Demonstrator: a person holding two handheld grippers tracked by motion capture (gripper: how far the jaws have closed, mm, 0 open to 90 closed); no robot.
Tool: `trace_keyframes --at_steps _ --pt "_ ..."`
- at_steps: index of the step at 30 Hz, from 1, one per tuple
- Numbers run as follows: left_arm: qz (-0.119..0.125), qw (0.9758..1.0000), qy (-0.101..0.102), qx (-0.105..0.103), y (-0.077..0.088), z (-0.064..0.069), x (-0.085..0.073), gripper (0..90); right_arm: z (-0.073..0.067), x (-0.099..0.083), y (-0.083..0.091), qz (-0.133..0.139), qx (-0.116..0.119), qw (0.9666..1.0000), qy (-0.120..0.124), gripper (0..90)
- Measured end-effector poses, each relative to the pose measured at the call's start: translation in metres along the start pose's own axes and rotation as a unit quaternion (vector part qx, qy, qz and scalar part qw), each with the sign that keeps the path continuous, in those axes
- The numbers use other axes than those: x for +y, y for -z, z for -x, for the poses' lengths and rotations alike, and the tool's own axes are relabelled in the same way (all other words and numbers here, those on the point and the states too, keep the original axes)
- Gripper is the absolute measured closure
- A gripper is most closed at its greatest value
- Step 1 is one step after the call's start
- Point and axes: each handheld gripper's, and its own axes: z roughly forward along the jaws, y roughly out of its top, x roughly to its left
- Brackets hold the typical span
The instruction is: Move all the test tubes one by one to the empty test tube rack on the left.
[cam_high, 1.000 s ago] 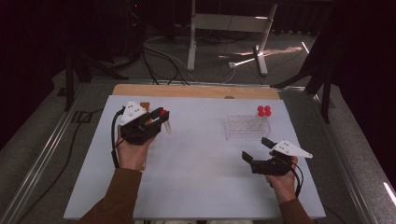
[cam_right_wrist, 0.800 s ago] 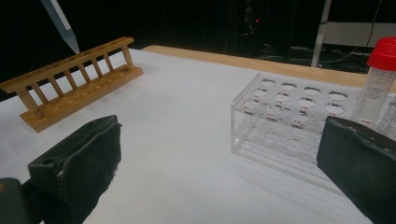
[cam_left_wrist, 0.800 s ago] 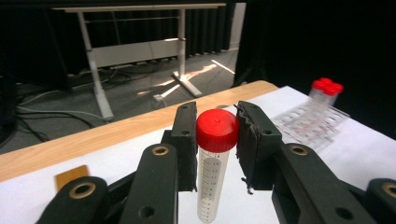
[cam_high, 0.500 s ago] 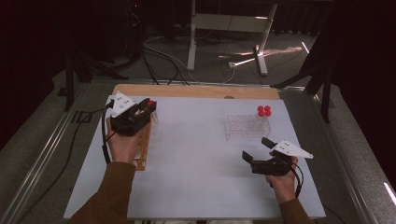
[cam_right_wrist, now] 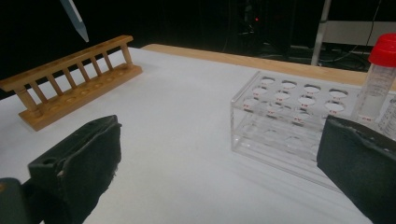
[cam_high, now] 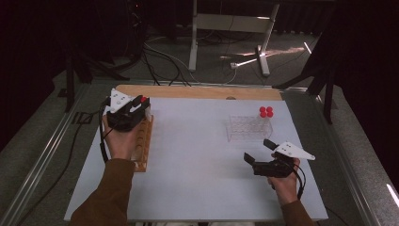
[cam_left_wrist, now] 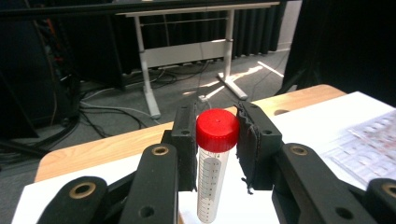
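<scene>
My left gripper (cam_high: 138,106) is shut on a clear graduated tube with a red cap (cam_left_wrist: 215,154), held upright just under the cap. It hovers over the far end of a wooden tube rack (cam_high: 143,141) at the table's left. In the right gripper view the tube's pointed tip (cam_right_wrist: 77,21) hangs above that wooden rack (cam_right_wrist: 70,88). My right gripper (cam_high: 258,149) stands open and holds nothing, low over the white table (cam_high: 197,179) in front of a clear plastic rack (cam_high: 247,127). Several red-capped tubes (cam_high: 266,112) stand in the clear rack's far right corner.
A wooden strip (cam_high: 197,92) runs along the table's far edge. Beyond it stand a white table frame (cam_high: 230,28) and cables on the floor. The clear rack (cam_right_wrist: 289,121) is just ahead of the right jaws, with one capped tube (cam_right_wrist: 380,79) at its right.
My left hand has carried the tube to the left and a little farther away, from beside the wooden rack to above it. The right hand has stayed still.
</scene>
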Motion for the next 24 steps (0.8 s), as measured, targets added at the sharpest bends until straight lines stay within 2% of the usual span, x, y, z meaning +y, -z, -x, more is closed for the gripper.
trace_keyframes --at_steps 4,12,24 --pt "0.0 0.9998 0.009 0.017 -0.005 -0.008 -0.002 70.9 0.0 0.0 0.0 0.001 0.0 1.0 -0.001 0.0" --pt "-0.007 0.9992 0.016 0.035 -0.016 -0.016 -0.007 70.9 -0.001 0.0 0.0 0.001 0.001 1.0 -0.001 0.0" --pt "-0.026 0.998 0.024 0.053 -0.028 -0.022 -0.02 70.7 0.001 0.0 0.001 0.004 0.001 1.0 -0.001 0.0"
